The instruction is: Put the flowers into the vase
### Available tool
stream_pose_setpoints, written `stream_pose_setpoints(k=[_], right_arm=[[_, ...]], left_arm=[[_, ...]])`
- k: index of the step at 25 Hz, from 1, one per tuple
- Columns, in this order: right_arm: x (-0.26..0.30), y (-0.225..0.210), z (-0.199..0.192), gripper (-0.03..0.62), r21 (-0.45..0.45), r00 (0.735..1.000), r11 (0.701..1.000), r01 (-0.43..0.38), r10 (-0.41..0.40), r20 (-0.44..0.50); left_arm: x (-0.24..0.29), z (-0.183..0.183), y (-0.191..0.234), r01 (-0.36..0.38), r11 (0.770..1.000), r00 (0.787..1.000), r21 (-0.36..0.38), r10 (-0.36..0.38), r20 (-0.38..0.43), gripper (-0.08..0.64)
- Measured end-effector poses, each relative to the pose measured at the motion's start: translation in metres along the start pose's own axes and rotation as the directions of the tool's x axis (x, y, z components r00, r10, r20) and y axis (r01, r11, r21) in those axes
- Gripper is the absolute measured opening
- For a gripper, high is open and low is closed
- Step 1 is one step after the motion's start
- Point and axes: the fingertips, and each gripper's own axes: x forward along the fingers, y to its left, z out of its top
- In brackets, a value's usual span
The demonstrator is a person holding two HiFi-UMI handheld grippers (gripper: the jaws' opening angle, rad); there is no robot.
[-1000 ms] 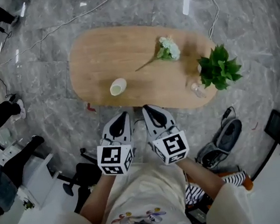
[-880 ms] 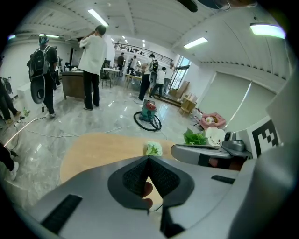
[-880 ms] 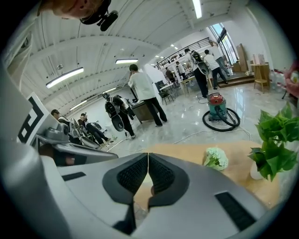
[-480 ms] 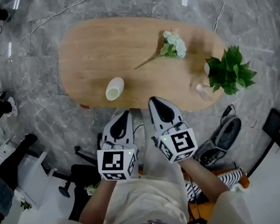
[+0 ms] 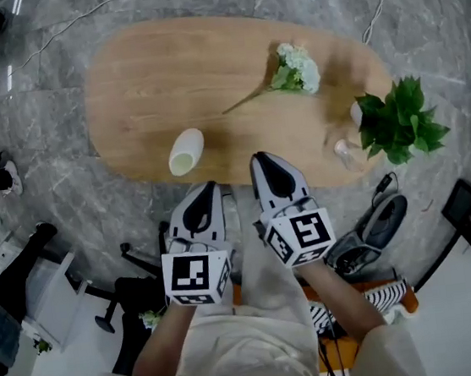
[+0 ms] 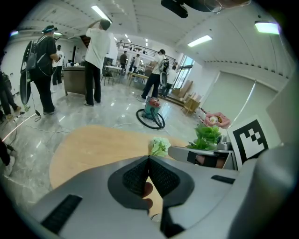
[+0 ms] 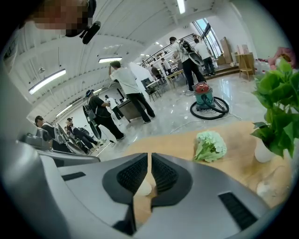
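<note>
Flowers (image 5: 296, 68) first. In the head view the pale green bunch lies flat toward the far right of the table (image 5: 139, 92), its stem aimed back at the middle. The vase (image 5: 185, 151) lies tipped on its side by the near edge, left of centre, well apart from the bunch. A potted plant (image 5: 399, 120) stands at the right end.

Both grippers hang side by side just off the near edge. The left gripper (image 5: 206, 188) is nearer the vase, with the right gripper (image 5: 260, 159) beside it.

Left gripper view: jaws pressed together with nothing clamped, tabletop and bunch beyond.

Right gripper view: jaws clenched too, and empty. The flowers are off to the right, with the plant at the frame's edge.
</note>
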Motion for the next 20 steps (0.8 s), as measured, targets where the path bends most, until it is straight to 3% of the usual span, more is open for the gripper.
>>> stream_pose_setpoints(k=[9,20], right_arm=[[0.025,-0.028,-0.013,0.009,0.066,0.998,0.997,0.041,-0.039,-0.040],[0.061,-0.050,-0.034,0.009,0.223,0.995,0.973,0.065,-0.046,-0.087]], left_arm=[[0.028,-0.007,0.002,0.018,1.000,1.000,-0.006,-0.018,-0.015,-0.002],[0.064,-0.025,0.006,0.024,0.999,0.998,-0.036,-0.026,-0.053,-0.002]])
